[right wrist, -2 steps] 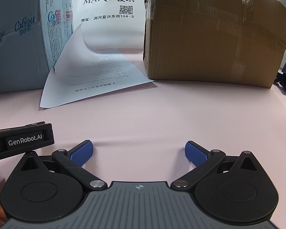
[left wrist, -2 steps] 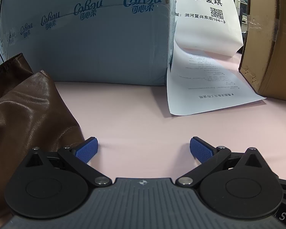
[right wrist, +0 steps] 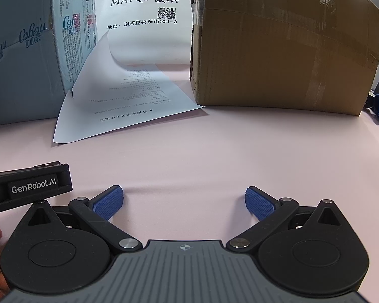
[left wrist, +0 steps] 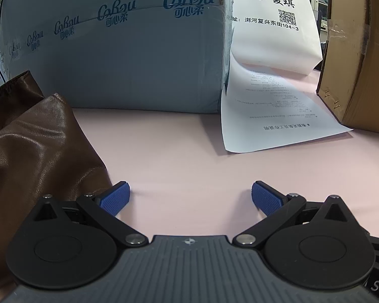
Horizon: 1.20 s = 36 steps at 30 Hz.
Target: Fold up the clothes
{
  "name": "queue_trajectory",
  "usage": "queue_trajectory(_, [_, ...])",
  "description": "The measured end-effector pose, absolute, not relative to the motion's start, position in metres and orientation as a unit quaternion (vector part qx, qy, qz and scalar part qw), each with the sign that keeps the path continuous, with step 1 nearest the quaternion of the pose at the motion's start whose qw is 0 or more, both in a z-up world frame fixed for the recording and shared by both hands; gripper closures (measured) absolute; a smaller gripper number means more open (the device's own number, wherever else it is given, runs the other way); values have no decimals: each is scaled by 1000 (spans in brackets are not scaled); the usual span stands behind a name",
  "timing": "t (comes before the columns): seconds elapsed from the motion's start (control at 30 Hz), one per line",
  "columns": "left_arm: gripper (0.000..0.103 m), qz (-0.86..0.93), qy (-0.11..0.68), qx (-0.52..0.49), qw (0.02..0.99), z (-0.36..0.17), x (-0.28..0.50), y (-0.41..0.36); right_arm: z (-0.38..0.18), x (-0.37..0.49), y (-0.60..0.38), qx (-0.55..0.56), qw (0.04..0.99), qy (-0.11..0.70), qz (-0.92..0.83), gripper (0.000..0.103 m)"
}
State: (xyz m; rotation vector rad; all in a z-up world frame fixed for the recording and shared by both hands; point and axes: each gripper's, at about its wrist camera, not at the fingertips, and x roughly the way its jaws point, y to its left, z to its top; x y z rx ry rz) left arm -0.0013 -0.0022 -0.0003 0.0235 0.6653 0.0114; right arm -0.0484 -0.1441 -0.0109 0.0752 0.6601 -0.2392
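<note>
Brown garment [left wrist: 35, 151]: glossy, leather-like, crumpled on the pink table [left wrist: 189, 161], at the far left of the left wrist view, just beside the left finger.
Left gripper [left wrist: 190, 197]: jaws spread wide, nothing between them.
Right gripper [right wrist: 184, 200]: jaws released, empty, over bare table.
Behind: blue-grey carton [left wrist: 118, 58], printed sheet [right wrist: 128, 101], cardboard box [right wrist: 285, 50].

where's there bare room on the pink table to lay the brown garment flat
Widest free patch: pink table ahead of the right tool, below the cardboard box and right of the paper sheet. Crowded at left, by the brown garment and blue box.
</note>
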Motion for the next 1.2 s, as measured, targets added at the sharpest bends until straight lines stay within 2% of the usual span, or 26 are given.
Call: queue_trajectory(1.2, [0, 14, 326, 13, 945, 1, -5, -5, -12, -46, -140, 36, 938, 324, -119, 0])
